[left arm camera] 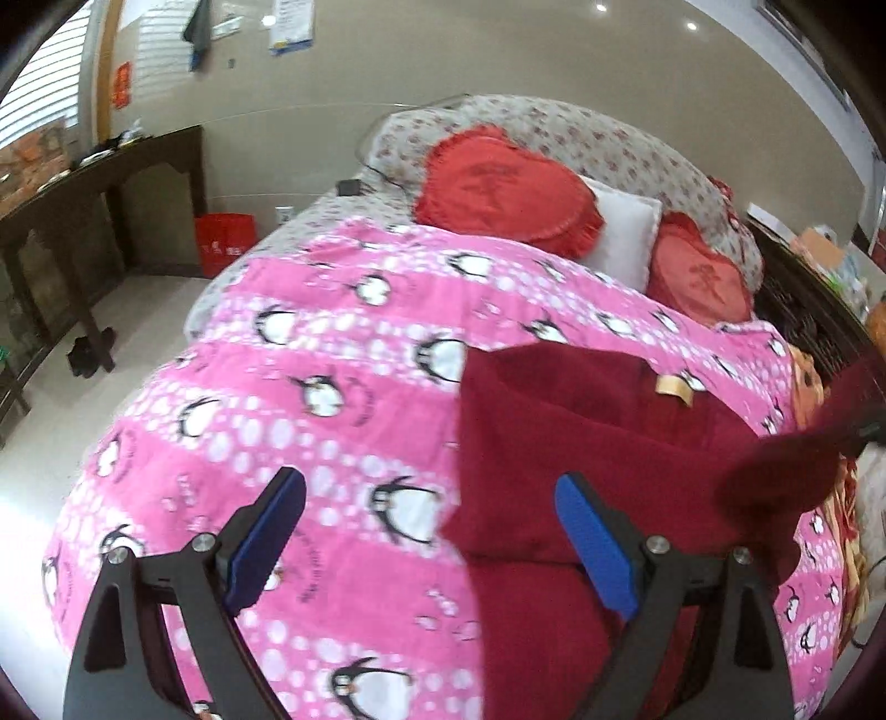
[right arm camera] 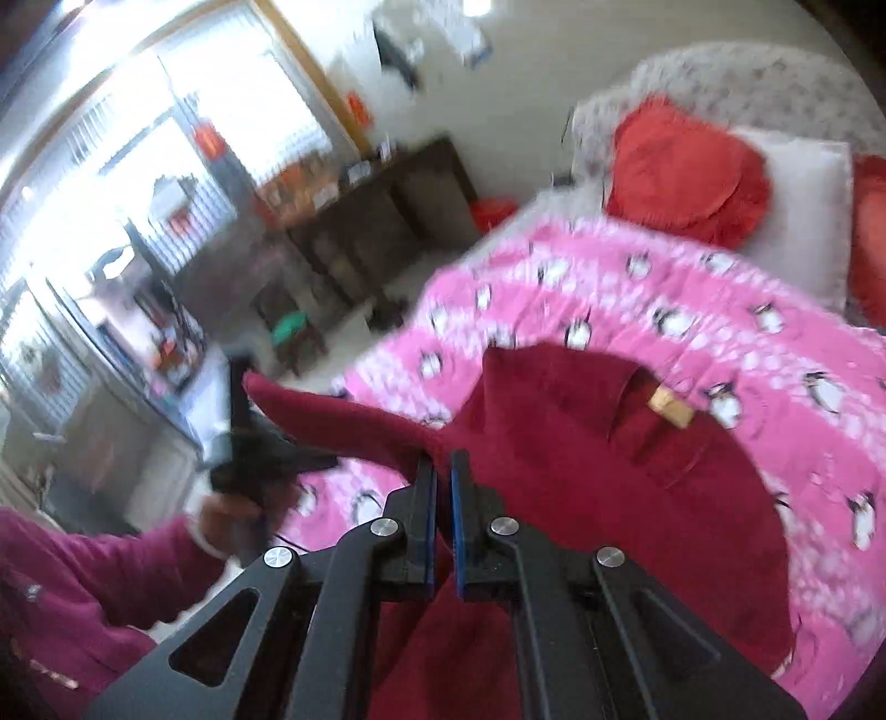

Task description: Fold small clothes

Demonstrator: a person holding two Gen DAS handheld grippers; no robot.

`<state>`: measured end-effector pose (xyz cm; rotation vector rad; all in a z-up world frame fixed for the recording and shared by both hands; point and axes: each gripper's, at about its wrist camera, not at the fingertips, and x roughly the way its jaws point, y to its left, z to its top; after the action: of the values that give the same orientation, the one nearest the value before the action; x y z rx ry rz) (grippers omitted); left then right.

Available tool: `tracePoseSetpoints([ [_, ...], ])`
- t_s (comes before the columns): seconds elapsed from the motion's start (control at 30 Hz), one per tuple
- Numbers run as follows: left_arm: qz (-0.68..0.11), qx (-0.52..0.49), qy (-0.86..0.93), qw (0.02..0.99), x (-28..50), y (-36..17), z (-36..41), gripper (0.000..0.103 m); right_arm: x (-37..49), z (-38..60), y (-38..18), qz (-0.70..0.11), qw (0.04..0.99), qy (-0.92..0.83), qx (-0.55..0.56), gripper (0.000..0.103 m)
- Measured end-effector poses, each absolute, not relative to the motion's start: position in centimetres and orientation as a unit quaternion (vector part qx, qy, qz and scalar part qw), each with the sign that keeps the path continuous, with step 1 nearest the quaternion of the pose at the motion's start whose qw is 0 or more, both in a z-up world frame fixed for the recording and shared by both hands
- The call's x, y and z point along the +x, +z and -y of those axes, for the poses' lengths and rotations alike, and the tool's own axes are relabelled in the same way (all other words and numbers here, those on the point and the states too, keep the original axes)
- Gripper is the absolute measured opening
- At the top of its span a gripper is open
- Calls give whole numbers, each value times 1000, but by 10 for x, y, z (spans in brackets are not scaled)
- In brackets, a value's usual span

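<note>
Right gripper (right arm camera: 443, 471): blue-padded jaws pressed together, pinching a fold of the dark red garment (right arm camera: 609, 471). Cloth rises from the bed into the jaws, and one sleeve-like part stretches leftward in the right wrist view toward the other tool.

Left gripper (left arm camera: 432, 498): jaws spread wide, nothing between the pads; it hangs over the pink blanket with the garment's edge just under the right-hand finger. In the right wrist view the person's left hand (right arm camera: 232, 515) grips that tool's handle, a magenta sleeve (right arm camera: 83, 581) behind it; that area is blurred.

Garment: lies crumpled on the right half of the pink penguin-print blanket (left arm camera: 277, 415), partly lifted. A tan neck label (left arm camera: 675, 387) shows near its far edge; no text readable on it.

Bed: blanket covers most of it. Beyond lie two red heart-shaped cushions (left arm camera: 509, 188) with an embroidered character I cannot make out, a white pillow (left arm camera: 626, 232) between them, and a floral-print headboard (left arm camera: 609, 144).

Room: pale tiled floor, a dark wooden table (left arm camera: 111, 166) against the beige wall at left with small clutter on it, a red bag (left arm camera: 224, 241) on the floor beside it. Papers hang on the wall (left arm camera: 290, 25); print too small to read. Bright window with blinds at far left.
</note>
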<state>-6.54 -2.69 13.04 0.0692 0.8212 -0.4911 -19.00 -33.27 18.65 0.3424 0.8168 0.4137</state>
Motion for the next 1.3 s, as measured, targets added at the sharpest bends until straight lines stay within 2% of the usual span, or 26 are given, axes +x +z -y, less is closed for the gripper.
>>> tracePoseSetpoints([
  [0.23, -409, 29, -228, 883, -55, 121, 17, 94, -72, 310, 70, -535, 819, 145, 148, 0],
  [0.33, -408, 48, -240, 880, -52, 117, 30, 94, -45, 320, 40, -550, 822, 62, 133, 0],
  [0.5, -413, 51, -264, 870, -40, 103, 58, 95, -65, 347, 59, -494, 854, -32, 160, 3],
  [0.63, -419, 56, -281, 862, -28, 85, 90, 94, -126, 358, 91, -451, 876, -23, 169, 6],
  [0.8, -402, 119, -288, 861, -23, 68, 137, 93, -220, 377, 104, -429, 887, -77, 155, 8],
  [0.83, -406, 127, -294, 856, -23, 64, 146, 83, -239, 384, 104, -426, 886, -94, 158, 9],
  [0.87, -416, 130, -306, 847, -22, 60, 155, 62, -260, 395, 101, -427, 881, -118, 166, 10],
  [0.93, -446, 134, -319, 825, -20, 51, 167, 32, -292, 416, 93, -422, 871, -156, 195, 15],
  [0.97, -456, 139, -313, 822, -21, 49, 170, 21, -301, 424, 88, -423, 866, -165, 212, 16],
  [1.0, -457, 137, -315, 820, -24, 52, 171, 14, -308, 433, 81, -425, 858, -172, 230, 16],
  [1.03, -456, 128, -327, 818, -27, 58, 169, 11, -314, 442, 71, -430, 847, -183, 253, 16],
  [1.3, -417, 96, -363, 828, -47, 129, 134, 11, -290, 462, 35, -425, 826, -168, 330, 22],
])
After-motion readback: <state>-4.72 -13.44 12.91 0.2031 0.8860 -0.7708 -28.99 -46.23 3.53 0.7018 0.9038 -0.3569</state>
